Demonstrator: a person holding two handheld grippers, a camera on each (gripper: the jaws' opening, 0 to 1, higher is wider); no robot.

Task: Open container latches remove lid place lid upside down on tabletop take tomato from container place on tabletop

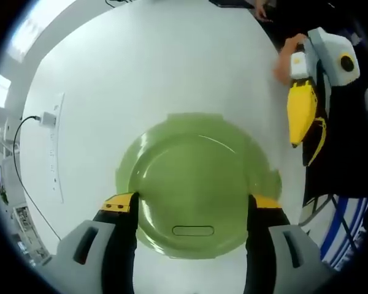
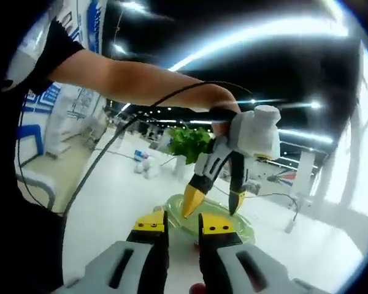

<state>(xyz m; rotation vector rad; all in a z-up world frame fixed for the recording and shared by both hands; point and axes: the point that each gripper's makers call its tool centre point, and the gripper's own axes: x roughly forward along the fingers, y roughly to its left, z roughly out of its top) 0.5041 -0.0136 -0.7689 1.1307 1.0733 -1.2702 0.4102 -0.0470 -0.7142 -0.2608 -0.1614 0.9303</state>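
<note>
Green lid (image 1: 196, 184) on white tabletop (image 1: 141, 67), left gripper (image 1: 193, 205) spread, no legible txt

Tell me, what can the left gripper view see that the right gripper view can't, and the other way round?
The left gripper view adds a white power strip with a plug in it, lying on the white table at that view's left. The right gripper view adds the person's bare forearm, a leafy green plant and bright ceiling lights. Shared: the green lid on the table, the left tool open over it, and the right tool.
</note>
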